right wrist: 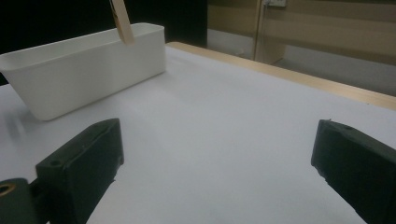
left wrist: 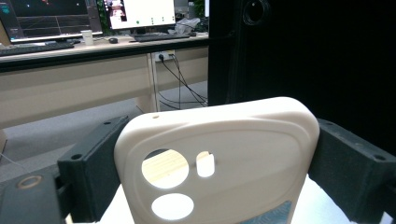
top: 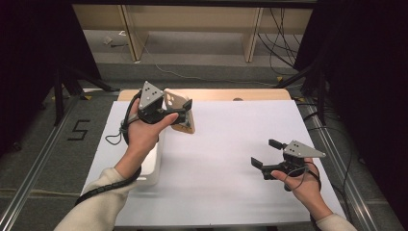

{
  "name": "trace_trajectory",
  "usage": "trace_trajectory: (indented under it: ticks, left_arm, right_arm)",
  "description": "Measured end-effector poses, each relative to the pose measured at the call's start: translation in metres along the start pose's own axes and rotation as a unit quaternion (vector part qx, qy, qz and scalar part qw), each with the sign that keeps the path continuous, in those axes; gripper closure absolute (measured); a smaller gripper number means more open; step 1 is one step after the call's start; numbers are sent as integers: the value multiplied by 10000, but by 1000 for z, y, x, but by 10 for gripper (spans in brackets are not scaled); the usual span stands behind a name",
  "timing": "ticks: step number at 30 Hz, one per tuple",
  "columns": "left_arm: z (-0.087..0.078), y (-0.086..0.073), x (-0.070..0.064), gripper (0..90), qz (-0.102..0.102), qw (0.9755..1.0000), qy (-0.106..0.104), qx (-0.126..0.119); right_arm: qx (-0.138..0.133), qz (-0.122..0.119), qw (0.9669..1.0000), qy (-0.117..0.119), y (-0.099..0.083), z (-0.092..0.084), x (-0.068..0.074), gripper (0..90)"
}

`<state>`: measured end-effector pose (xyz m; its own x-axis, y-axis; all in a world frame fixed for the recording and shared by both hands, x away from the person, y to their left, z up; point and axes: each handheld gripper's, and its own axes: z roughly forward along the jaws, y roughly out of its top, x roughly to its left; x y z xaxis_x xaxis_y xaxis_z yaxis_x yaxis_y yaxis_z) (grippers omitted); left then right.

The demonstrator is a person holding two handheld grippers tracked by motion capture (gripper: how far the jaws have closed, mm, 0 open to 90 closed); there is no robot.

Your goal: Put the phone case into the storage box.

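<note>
A: What does the room look like?

B: Dark curtains hang at both sides, the grey floor [top: 43,144] has a "5" marked on it, and pale wooden desks [top: 192,24] stand at the back with cables trailing under them. In the left gripper view, one desk carries monitors [left wrist: 140,11] and a keyboard [left wrist: 35,47].

A: And the work surface?

B: A tabletop [top: 231,159] covered in white, with a strip of bare wood along the far edge. A white tub [right wrist: 84,65] sits near the left edge, partly under the left forearm.

A: Where is the phone case?

B: The cream phone case [top: 180,111] is up in the air near the far left corner, above the tub's far end and tilted. In the left gripper view its camera cut-outs face the lens.

A: What has hold of it?

B: The left gripper [top: 185,113]. Its jaws stand wide, one pressed on each long side of the case.

A: And the other one?

B: The right gripper [top: 267,154] hovers near the right edge, pointing left towards the tub, jaws wide apart with nothing between them.
</note>
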<state>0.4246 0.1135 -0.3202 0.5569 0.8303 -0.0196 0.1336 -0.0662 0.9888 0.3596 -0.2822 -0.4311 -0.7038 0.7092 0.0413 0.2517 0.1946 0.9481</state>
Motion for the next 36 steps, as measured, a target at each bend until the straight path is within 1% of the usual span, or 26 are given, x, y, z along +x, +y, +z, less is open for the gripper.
trace_trajectory:
  ticks: [14, 23, 26, 36]
  left_arm:
    - [-5, 4, 9, 103, -52, 9999, 124, -61]
    - [-8, 6, 15, 103, -63, 9997, 210, -63]
    - [-9, 7, 17, 103, -31, 9997, 216, -69]
    - [-11, 7, 22, 103, -68, 9995, 296, -86]
  right_arm:
    - [-1, -2, 10000, -15, 0, 0, 0, 35]
    - [-5, -2, 10000, -9, 0, 0, 0, 35]
    - [-2, -11, 10000, -8, 0, 0, 0, 35]
    - [-9, -8, 10000, -18, 0, 0, 0, 35]
